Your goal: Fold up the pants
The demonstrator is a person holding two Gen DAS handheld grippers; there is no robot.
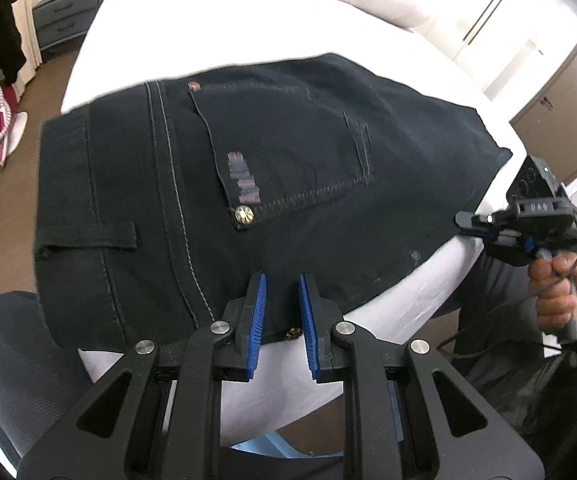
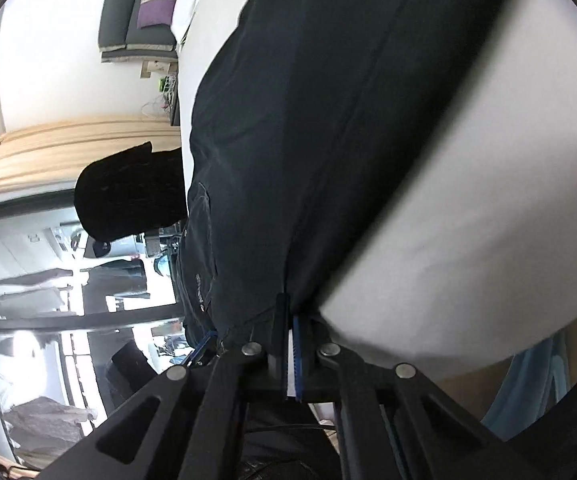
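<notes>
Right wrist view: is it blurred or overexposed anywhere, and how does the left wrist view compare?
Right wrist view: the pants and the white bed look soft and smeared, and the window at left is blown out. Left wrist view: sharper, pocket stitching reads clearly, though the sheet glares white and edges curve.

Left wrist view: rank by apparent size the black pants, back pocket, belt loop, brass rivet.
1. black pants
2. back pocket
3. belt loop
4. brass rivet
Fisheye stretches things, but the gaps are wide enough to rank.

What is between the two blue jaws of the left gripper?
In the left wrist view, the near edge of the black pants lies between the open jaws of the left gripper, with a small brass button there.
</notes>
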